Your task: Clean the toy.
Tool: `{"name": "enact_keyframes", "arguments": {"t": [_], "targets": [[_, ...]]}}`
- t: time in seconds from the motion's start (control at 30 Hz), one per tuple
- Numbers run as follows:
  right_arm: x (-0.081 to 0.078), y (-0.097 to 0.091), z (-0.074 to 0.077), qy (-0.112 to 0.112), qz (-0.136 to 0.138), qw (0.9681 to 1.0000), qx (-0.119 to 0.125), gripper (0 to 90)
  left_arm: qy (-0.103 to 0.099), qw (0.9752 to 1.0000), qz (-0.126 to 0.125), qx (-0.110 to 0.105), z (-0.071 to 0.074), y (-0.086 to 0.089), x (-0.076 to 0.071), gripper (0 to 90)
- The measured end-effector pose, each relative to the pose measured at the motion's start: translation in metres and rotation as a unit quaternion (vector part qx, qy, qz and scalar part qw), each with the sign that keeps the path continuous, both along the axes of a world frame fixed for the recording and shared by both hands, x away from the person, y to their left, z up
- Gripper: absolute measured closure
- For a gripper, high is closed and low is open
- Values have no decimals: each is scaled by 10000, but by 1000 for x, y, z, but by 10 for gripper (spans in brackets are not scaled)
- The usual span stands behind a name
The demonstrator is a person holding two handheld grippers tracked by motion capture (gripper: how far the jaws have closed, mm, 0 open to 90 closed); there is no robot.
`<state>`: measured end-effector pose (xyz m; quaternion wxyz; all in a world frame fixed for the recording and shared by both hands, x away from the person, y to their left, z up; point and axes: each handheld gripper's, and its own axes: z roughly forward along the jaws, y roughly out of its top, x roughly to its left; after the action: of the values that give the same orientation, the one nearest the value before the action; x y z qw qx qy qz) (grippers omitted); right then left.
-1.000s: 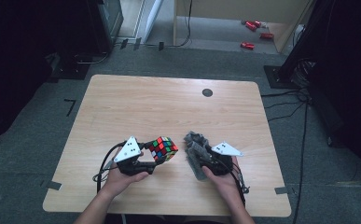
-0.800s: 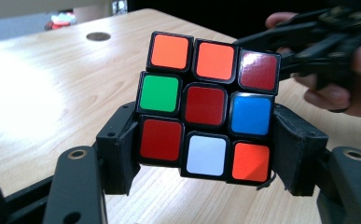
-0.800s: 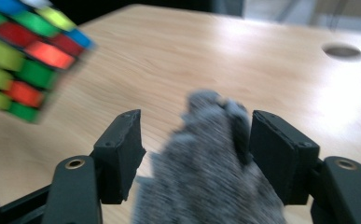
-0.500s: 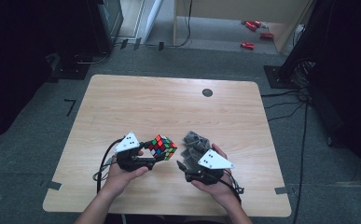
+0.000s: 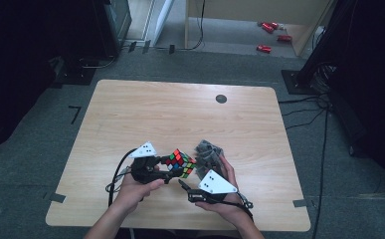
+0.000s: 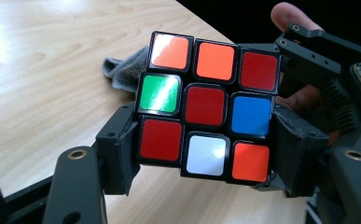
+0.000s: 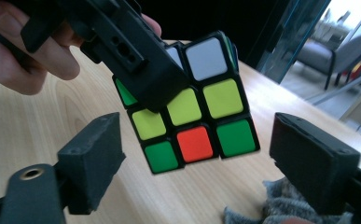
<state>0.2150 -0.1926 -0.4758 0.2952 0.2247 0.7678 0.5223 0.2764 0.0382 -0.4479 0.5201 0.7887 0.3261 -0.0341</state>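
A scrambled Rubik's cube point(image 5: 180, 163) hangs just above the table with my left gripper point(image 5: 172, 170) shut on it. In the left gripper view the pads point(image 6: 122, 156) press the cube point(image 6: 206, 105) at both lower sides. My right gripper point(image 5: 185, 185) sits to the right of the cube and nearer the front edge, pointing at it. Its jaws have just been opening. In the right gripper view they stand wide apart point(image 7: 201, 154), with the cube point(image 7: 201, 116) in the gap beyond them, untouched. The left gripper's jaw point(image 7: 131, 51) covers part of the cube.
A crumpled grey cloth point(image 5: 209, 152) lies on the wooden table point(image 5: 180, 109) just right of the cube, by the right hand. A round dark grommet point(image 5: 221, 98) sits near the far edge. Cables trail from both grippers toward the front edge.
The right gripper has drawn away from the grey cloth toward the front edge and turned toward the cube, its jaws wider apart. The left gripper and cube have stayed put.
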Motion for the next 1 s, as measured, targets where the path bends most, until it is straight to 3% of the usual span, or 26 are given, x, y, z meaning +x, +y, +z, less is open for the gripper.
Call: {"name": "enact_keyframes", "arguments": {"t": [0.23,0.4,0.5,0.57,0.67,0.77,0.83,0.93,1.0], "targets": [[-3,5,-4,-328,-74,9992,-227,264,265,9994,-169,-134,1,-3,0,344],[-6,8,-4,-629,-136,9965,-524,331,456,9986,-158,-203,-1,0,4,335],[-6,6,-4,-555,-124,9971,-514,343,581,9974,-244,-363,-2,2,7,315],[-5,4,-3,-510,-93,9976,-452,344,546,9971,-313,-419,-1,3,7,303],[-4,1,-1,-429,-115,9983,-384,345,391,9973,-355,-512,2,5,6,261],[-2,-4,0,-327,-230,9986,-345,345,142,9976,-218,-640,7,12,7,201],[2,-10,0,-208,-327,9990,-232,345,-102,9979,-135,-631,9,18,7,175],[7,-20,4,-9,-418,9991,3,345,-560,9974,-43,-454,6,23,7,156],[10,-26,6,149,-482,9985,196,345,-1016,9942,1,-348,2,23,5,152]]}}
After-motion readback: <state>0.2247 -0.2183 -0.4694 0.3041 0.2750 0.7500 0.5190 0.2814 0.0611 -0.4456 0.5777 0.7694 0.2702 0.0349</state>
